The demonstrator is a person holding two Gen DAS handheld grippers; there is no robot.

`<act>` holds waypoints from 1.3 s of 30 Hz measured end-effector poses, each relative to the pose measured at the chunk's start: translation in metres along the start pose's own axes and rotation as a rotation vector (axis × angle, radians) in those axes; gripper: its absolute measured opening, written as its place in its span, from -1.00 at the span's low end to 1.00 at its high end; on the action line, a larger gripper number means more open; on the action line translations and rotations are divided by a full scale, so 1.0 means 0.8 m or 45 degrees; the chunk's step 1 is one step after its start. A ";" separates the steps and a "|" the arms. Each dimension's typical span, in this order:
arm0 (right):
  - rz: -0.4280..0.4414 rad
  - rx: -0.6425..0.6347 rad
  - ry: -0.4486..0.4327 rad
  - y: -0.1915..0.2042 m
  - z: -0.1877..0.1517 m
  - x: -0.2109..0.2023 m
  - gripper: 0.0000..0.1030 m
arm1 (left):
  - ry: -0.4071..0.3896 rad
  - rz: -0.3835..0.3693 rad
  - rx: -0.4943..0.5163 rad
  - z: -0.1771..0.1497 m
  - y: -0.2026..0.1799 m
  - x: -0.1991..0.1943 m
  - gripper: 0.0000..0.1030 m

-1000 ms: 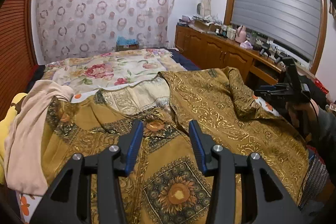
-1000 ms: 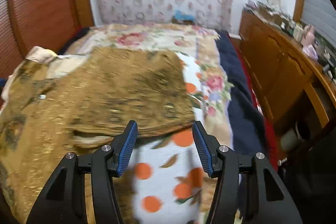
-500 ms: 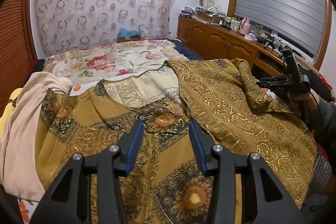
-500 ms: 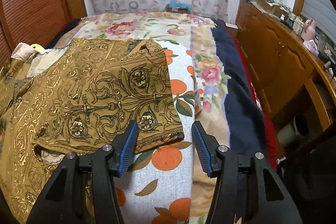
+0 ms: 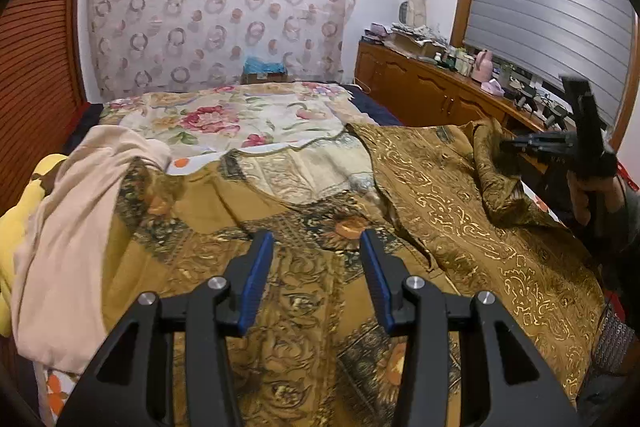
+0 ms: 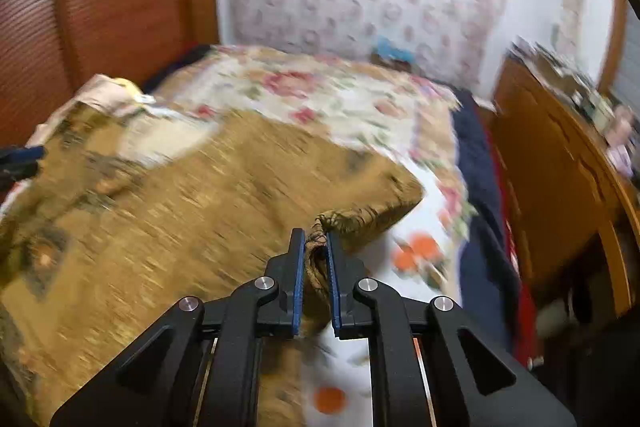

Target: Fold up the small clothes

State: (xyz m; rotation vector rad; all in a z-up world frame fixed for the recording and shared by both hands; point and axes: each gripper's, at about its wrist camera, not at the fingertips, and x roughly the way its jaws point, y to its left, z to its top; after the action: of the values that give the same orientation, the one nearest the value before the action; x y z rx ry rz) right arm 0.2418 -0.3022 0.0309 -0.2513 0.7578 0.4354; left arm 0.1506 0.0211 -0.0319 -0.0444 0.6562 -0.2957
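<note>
- While the gold-patterned garment (image 5: 460, 195) lies spread across the near half of the bed (image 5: 248, 115), no finished fold shows on it; the task looks barely begun.
- Right side: the sleeve corner (image 6: 320, 243) is bunched between the blue pads of the right gripper (image 6: 316, 247), whose jaws are closing on it, nearly together. In the left wrist view this corner stands raised off the bed at far right, a ridge of cloth rising toward the gripper.
- Judgement: a first fold of the right sleeve inward is just starting; the right wrist view is blurred, so the exact hold is hard to read.
- Left side: the left gripper (image 5: 316, 267) hovers above the sunflower-print front panel (image 5: 288, 307), jaws spread partway, nothing between them.
- Still to do, by my reading: both sleeves in, body folded over, then the rest.
- A pale pink garment (image 5: 80, 227) and something yellow (image 5: 16, 227) are heaped at near left, unfolded.
- Beyond: floral bedspread, wooden cabinet (image 5: 420, 95) along the right wall.
</note>
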 end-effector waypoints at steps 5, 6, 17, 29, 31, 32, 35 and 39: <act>0.125 -0.108 -0.078 0.055 0.044 -0.011 -0.85 | -0.019 0.008 -0.021 -0.005 0.006 -0.013 -0.15; 0.153 -0.123 -0.084 0.064 0.051 -0.010 -0.85 | -0.023 0.009 -0.021 -0.006 0.007 -0.016 -0.15; 0.155 -0.128 -0.046 0.088 0.065 0.028 -0.07 | -0.043 0.049 -0.035 -0.004 0.023 -0.029 -0.15; -0.050 0.024 0.142 -0.008 0.018 0.095 0.20 | 0.044 0.222 -0.051 0.009 0.092 0.000 -0.15; -0.049 0.057 0.157 -0.020 0.015 0.103 0.20 | 0.068 0.254 -0.070 0.011 0.109 0.006 -0.15; -0.050 0.070 0.164 -0.025 0.015 0.106 0.20 | 0.080 0.264 -0.083 0.012 0.118 0.010 -0.15; -0.049 0.089 0.174 -0.031 0.013 0.114 0.20 | 0.104 0.279 -0.113 0.013 0.137 0.020 -0.15; -0.039 0.086 0.183 -0.031 0.014 0.123 0.20 | 0.140 0.289 -0.109 0.014 0.149 0.035 -0.15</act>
State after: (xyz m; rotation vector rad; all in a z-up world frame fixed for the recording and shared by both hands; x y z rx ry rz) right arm 0.3235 -0.2915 -0.0297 -0.2322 0.9065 0.3647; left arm 0.2092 0.1263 -0.0556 -0.0355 0.7753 -0.0512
